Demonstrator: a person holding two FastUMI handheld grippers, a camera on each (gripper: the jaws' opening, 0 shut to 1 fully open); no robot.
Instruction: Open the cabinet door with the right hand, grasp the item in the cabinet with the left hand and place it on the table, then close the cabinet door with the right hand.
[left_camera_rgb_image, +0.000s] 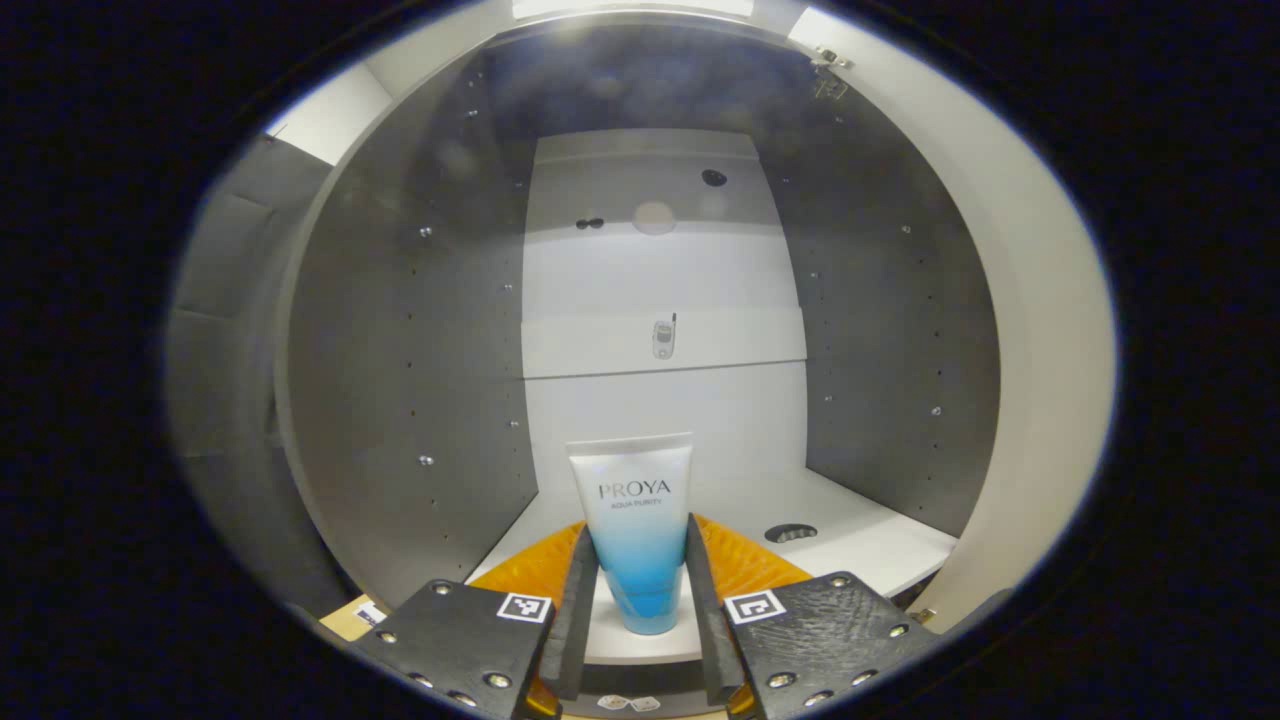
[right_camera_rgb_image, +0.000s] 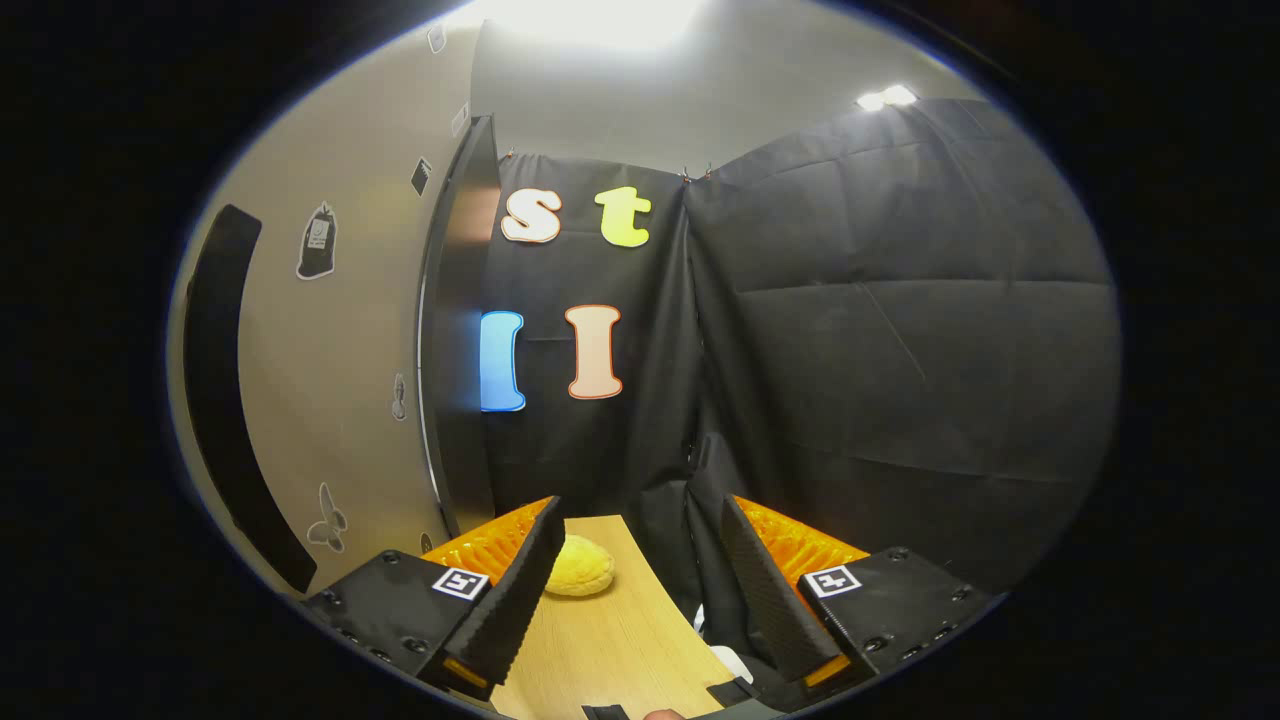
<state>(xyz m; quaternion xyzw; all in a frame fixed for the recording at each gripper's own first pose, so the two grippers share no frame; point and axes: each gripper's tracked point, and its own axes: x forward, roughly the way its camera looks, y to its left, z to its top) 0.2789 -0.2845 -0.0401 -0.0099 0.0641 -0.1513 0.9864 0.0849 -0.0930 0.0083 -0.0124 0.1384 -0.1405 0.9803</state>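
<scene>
Recording booth, staged as a household corner. Evidence: black cloth wall (right_camera_rgb_image: 880, 330) draped on all sides; one pale cabinet (left_camera_rgb_image: 660, 290) with peg-hole sides, its door (right_camera_rgb_image: 330, 370) sticker-decorated; wooden table (right_camera_rgb_image: 610, 630); ceiling lights (right_camera_rgb_image: 885, 97).

Inside an open cabinet (left_camera_rgb_image: 420, 330) with grey side walls and a white back panel, a white-and-blue tube (left_camera_rgb_image: 638, 530) stands upright on the white shelf (left_camera_rgb_image: 860, 540). The left gripper (left_camera_rgb_image: 640, 585) has a finger on each side of the tube's lower half, both appearing to touch it.
</scene>
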